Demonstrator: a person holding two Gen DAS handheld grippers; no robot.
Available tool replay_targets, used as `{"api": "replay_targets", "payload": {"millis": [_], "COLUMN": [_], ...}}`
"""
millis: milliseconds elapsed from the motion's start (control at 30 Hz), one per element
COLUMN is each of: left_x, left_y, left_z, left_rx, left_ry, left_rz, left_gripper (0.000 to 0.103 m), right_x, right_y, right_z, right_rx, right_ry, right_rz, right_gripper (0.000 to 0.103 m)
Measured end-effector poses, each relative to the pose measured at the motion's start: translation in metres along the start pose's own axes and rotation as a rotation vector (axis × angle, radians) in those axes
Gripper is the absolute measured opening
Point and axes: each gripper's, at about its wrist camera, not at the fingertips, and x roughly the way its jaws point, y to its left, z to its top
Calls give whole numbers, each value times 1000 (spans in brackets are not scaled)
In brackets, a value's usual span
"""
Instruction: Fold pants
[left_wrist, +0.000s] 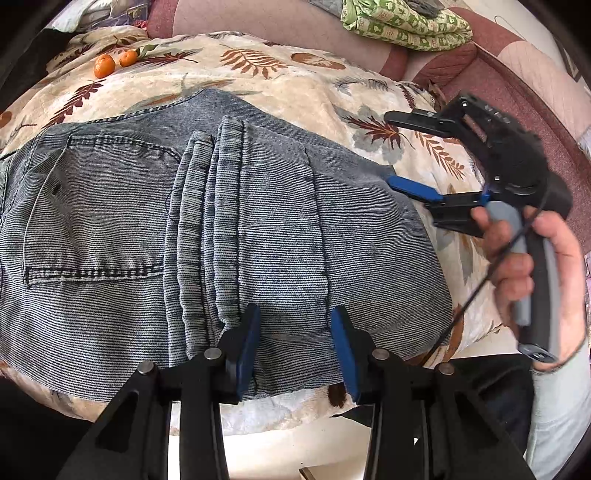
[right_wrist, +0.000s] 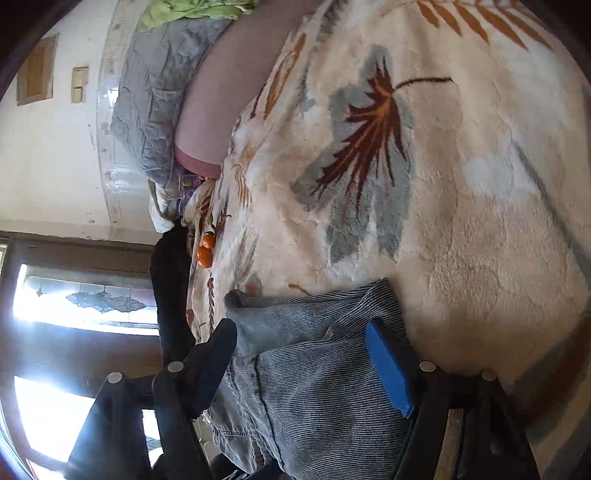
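Item: pants (left_wrist: 229, 236), grey-blue striped denim, lying on the leaf-print blanket (left_wrist: 280, 81) in a compact folded stack, leg hems laid across the seat and pocket area; at least one fold appears complete, with perhaps a final fold or squaring-up left. Left gripper (left_wrist: 293, 347): fingers spread apart, holding nothing, the near edge of the stack lying between and just beyond the tips. Right gripper (right_wrist: 310, 373): fingers wide open, nothing clamped, straddling a corner of the denim; two oranges (left_wrist: 114, 62) sit well beyond both sets of fingertips.
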Motion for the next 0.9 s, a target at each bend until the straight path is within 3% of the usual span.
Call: {"api": "replay_targets", "payload": {"millis": [67, 200, 333, 400, 533, 600, 667, 733, 767, 800, 900], "left_x": [0, -1, -2, -3, -4, -5, -7, -16, -23, -34, -71], "left_y": [1, 2, 6, 5, 3, 4, 8, 17, 23, 30, 64], "left_z": [-4, -8, -8, -10, -12, -11, -9, -9, -9, -10, -18], "left_rx": [11, 19, 20, 31, 50, 40, 17, -33, -60, -83, -178], "left_ry": [-5, -9, -17, -18, -24, -25, -27, -42, -59, -89, -216], "left_rz": [5, -10, -18, -9, -3, -16, -44, -78, -104, -117, -125], "left_gripper": [40, 40, 40, 41, 41, 41, 41, 44, 48, 58, 71], "right_x": [-14, -49, -66, -48, -53, -62, -64, -52, -42, -39, -48], "right_y": [18, 38, 17, -5, -11, 4, 15, 10, 0, -8, -6], "right_z": [-11, -52, -95, -108, -112, -115, -120, -124, -125, -126, -126], "right_rx": [-82, -198, -153, -123, -69, -116, -164, -176, -168, -161, -165], "right_ry": [-13, -6, 9, 85, 24, -11, 1, 39, 71, 62, 19], "right_rz": [-49, -42, -37, -119, -81, -61, -46, -100, -139, -114, -68], "right_gripper": [76, 76, 78, 81, 81, 81, 81, 82, 83, 83, 85]}}
